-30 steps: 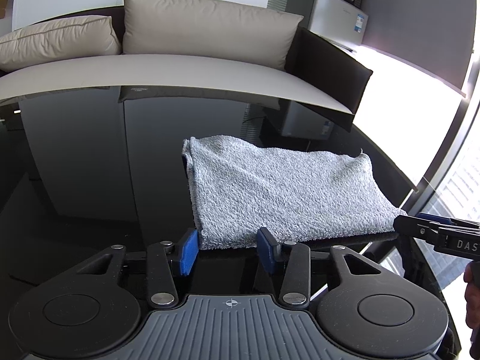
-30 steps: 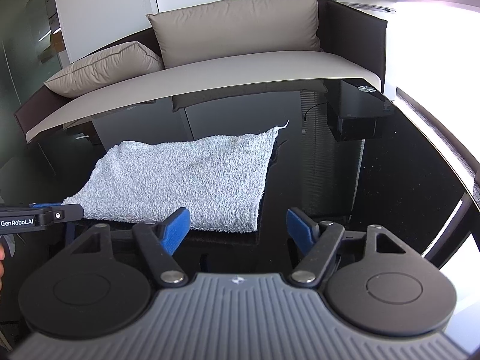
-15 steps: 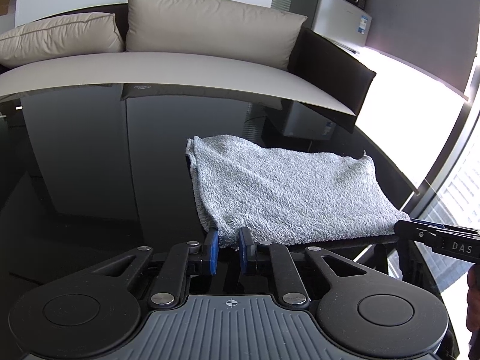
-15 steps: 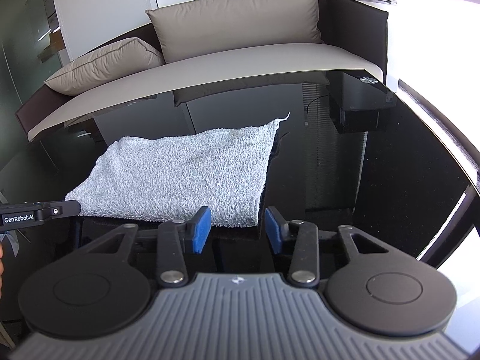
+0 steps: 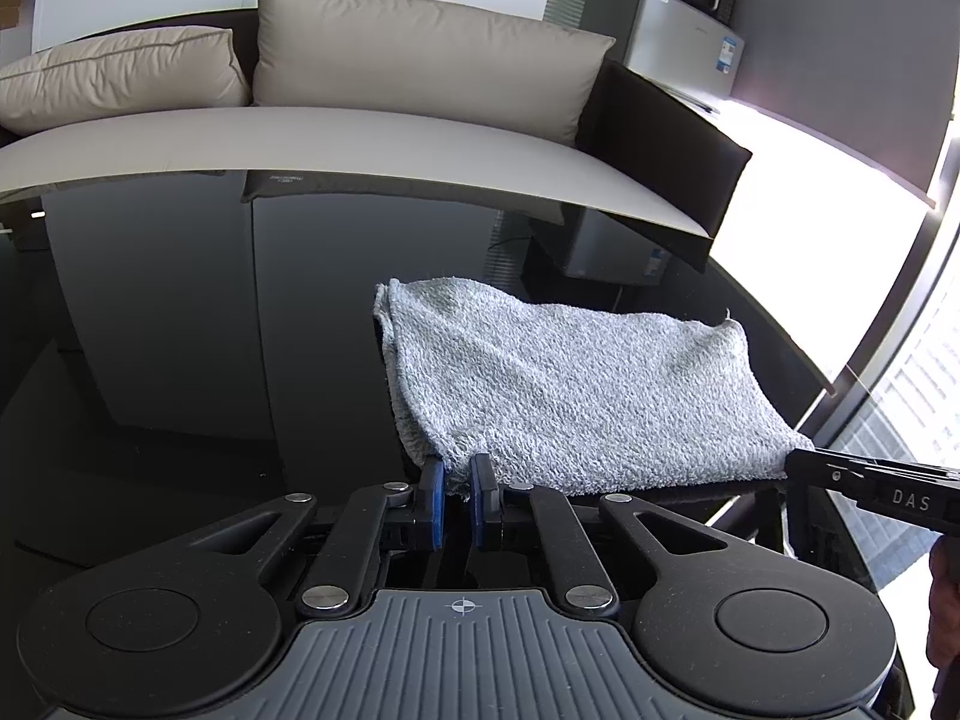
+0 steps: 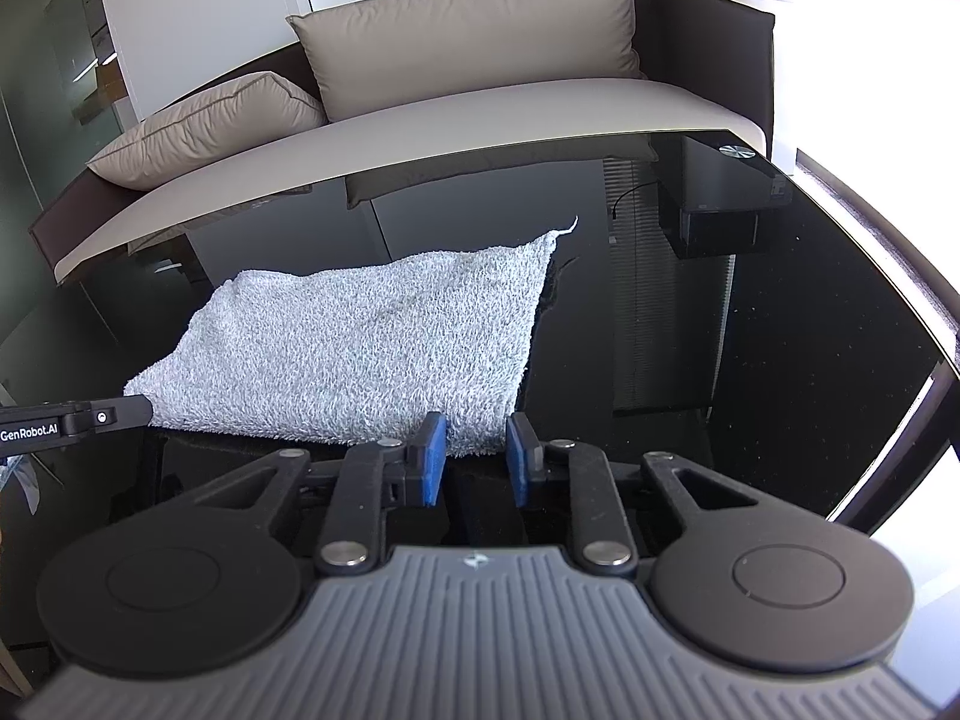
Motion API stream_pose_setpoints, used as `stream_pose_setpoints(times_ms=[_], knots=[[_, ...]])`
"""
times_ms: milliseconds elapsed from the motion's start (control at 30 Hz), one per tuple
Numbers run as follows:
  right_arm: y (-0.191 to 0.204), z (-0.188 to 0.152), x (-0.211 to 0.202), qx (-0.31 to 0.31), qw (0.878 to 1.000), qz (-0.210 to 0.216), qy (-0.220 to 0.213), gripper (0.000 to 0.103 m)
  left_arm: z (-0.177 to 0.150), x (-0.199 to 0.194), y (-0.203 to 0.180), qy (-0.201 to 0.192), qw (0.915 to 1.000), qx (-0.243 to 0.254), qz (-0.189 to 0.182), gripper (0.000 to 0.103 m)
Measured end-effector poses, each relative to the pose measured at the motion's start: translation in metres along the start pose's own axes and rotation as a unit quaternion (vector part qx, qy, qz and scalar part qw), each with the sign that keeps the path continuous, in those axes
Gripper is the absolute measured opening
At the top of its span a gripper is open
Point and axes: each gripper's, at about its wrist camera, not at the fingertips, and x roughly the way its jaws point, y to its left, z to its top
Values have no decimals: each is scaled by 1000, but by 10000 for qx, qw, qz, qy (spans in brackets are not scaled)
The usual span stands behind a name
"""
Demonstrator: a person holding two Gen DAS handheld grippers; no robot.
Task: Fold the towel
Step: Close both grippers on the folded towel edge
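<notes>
change: my left hand-held gripper [image 5: 457, 483] has clenched onto the grey terry towel's [image 5: 576, 396] near-left corner | my right hand-held gripper [image 6: 477, 450] narrows around the near-right corner, not yet pinching | meaning: lift for the next fold is close

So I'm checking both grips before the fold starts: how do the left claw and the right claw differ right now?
The left claw is nearly shut, pinching the towel at its near left corner; the right claw has a wider gap, with the towel's near right corner lying between its pads, not yet squeezed. The left claw's pads touch cloth; the right claw's right pad stands clear of it. Both have blue pads and sit low at the towel's near edge on the black table.
</notes>
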Motion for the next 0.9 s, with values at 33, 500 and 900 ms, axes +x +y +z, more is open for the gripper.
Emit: stream_pose_setpoints(times_ms=[33, 500, 900], knots=[[0, 0, 0, -11, 10000, -1, 4, 19, 0, 0, 0, 5, 10000, 8, 8, 8], [-11, 10, -4, 142, 9998, 21, -98, 22, 2, -5, 0, 85, 9999, -8, 124, 8], [-19, 14, -3, 273, 9995, 3, -176, 29, 2, -5, 0, 83, 9998, -18, 172, 8]])
